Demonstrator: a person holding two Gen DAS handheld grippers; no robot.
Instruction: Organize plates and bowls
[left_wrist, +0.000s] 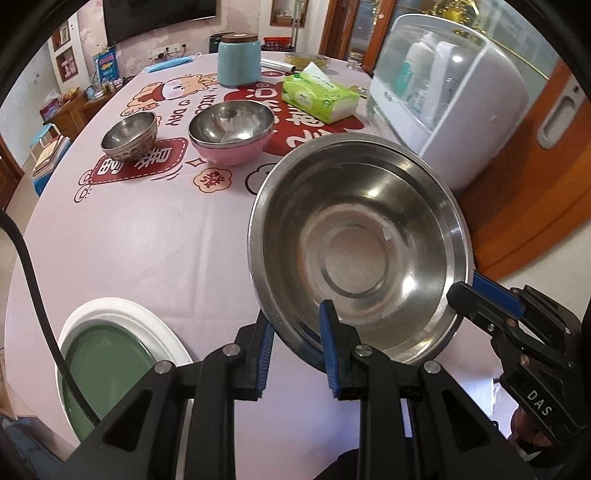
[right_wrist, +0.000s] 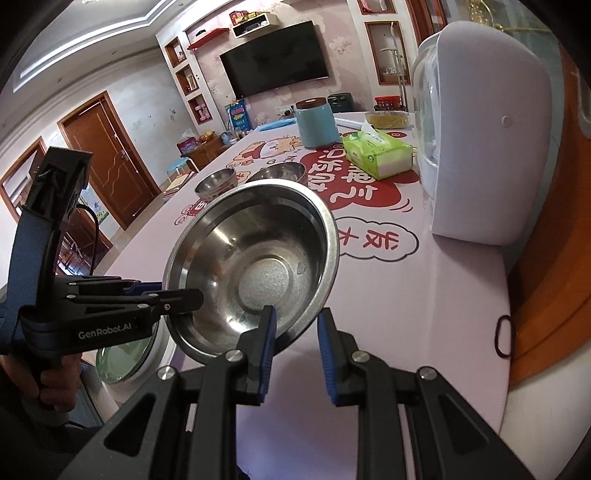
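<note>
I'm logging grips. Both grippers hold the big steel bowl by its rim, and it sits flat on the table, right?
Not quite. Both grippers, left and right, do clamp the steel bowl by its rim, but it is lifted and tilted above the table, not flat on it. The left wrist view shows this.

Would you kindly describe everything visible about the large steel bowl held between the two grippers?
The large steel bowl is round, shiny stainless metal with a rolled rim, sloping walls and a flat circular base; it looks empty. It is held tilted above the pink tablecloth, its opening facing the cameras. The left gripper pinches its near rim, one finger inside and one outside. The right gripper grips the rim at another spot. Nothing else touches it.
</note>
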